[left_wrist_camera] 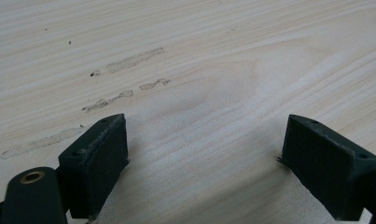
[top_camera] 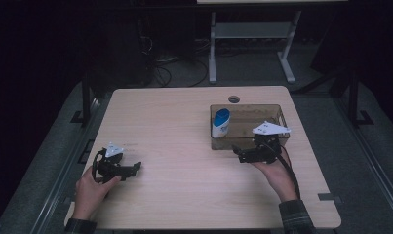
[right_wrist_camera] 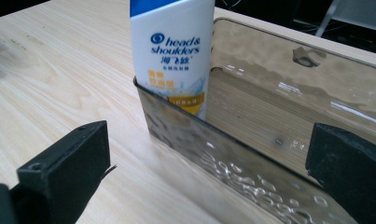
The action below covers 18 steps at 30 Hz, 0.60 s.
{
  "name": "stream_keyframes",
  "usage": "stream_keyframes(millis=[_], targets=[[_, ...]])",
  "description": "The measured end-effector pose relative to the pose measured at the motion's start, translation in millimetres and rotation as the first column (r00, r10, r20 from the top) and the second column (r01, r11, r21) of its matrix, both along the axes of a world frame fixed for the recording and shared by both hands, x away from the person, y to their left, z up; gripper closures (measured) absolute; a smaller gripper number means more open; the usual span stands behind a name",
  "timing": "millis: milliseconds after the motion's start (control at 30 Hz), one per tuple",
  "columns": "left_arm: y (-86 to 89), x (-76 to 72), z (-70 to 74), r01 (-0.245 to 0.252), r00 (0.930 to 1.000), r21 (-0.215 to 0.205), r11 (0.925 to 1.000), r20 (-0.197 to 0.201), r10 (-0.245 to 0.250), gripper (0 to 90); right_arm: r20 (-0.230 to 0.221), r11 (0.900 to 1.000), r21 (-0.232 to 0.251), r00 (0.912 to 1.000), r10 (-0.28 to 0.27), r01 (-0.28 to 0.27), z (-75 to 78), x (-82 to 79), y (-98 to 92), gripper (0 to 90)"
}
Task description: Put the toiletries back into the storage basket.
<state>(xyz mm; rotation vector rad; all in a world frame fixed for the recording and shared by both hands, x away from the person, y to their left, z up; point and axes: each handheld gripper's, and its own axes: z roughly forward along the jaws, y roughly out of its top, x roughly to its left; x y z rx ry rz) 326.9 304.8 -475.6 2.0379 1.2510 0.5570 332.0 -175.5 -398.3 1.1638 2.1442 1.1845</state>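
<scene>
A dark room lies around a pale wooden table (top_camera: 184, 195), with cables on the floor beyond its far edge and the white legs of another stand (top_camera: 212, 53) farther back; a small round hole (top_camera: 234, 99) sits near the table's far edge; toward the right of the top stands a clear smoky plastic bin (top_camera: 277, 113), open at the top, and inside it, upright against its left end wall, is a white shampoo bottle (top_camera: 220, 124) with a blue cap; in the right gripper view the bottle (right_wrist_camera: 171, 51) shows blue lettering and a yellow band low on its label, standing in the bin's near left corner just behind the transparent wall (right_wrist_camera: 232, 154); the right gripper (top_camera: 239, 155), held in the person's right hand (top_camera: 277, 173), rests at the near side of the bin, close to its front wall, with its jaws spread wide and nothing between them, one on the table side of the wall and the other reaching over toward the bin's side; the left gripper (top_camera: 137, 166), held in the left hand (top_camera: 90, 187), lies well apart from the bin at the table's left, low over the bare wood; in the left gripper view its black pads (left_wrist_camera: 99, 158) stand wide apart and empty above the grain, with a few pale smudge marks (left_wrist_camera: 129, 60) on the wood ahead of them.
</scene>
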Motion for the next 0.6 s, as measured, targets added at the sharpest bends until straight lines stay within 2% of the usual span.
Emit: stream_keyframes(millis=[600], targets=[[0.3, 0.0, 0.2, 0.003, 1.0000, 0.004, 1.0000, -0.001, -0.003, 13.0, -0.025, 1.000, -0.002, 0.9994, -0.024, 0.024, -18.1, -37.1, -31.2, 0.0]])
